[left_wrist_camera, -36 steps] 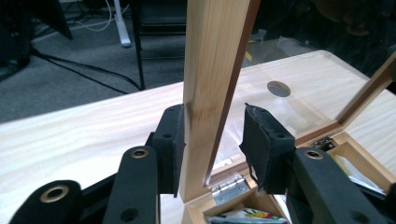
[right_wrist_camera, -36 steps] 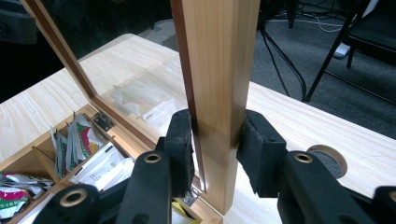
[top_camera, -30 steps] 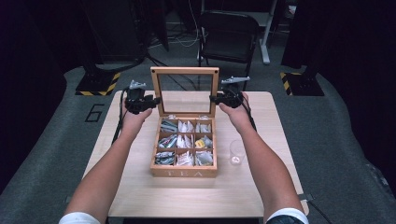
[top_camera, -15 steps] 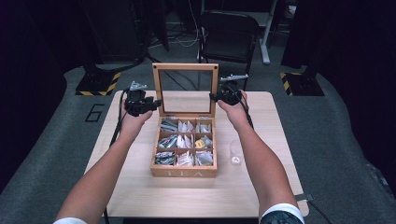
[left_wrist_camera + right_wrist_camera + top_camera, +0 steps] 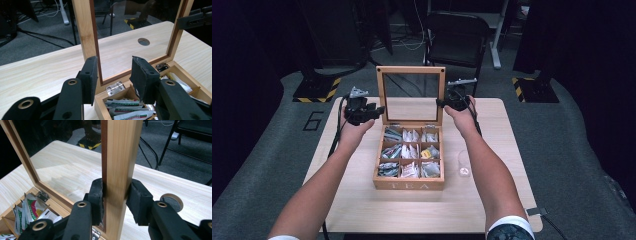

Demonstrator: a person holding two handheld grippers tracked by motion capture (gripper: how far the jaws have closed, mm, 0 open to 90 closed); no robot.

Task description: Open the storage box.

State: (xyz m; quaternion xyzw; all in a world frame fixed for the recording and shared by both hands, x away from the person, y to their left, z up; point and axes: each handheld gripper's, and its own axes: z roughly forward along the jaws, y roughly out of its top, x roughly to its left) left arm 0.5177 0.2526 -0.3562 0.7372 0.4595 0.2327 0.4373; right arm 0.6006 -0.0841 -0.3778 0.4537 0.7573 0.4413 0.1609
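A wooden tea box (image 5: 409,185) sits mid-table, its compartments holding several tea bags (image 5: 409,150). Its glass-paned lid (image 5: 410,70) stands upright. My right gripper (image 5: 441,103) is at the lid's right side; in the right gripper view both pads of that gripper (image 5: 116,183) press on the lid's wooden side rail (image 5: 120,150). My left gripper (image 5: 379,109) is at the lid's left side. In the left gripper view its jaws (image 5: 113,60) stand apart: the left pad lies against the lid's rail (image 5: 83,27), and the right pad is clear of it.
A small clear cup (image 5: 464,163) stands on the table (image 5: 502,130) just right of the box. The tabletop has a round cable hole (image 5: 143,41) behind the lid. A black chair (image 5: 457,35) stands beyond the far edge.
The lid has swung a little further upright. Both hands have stayed at its sides.
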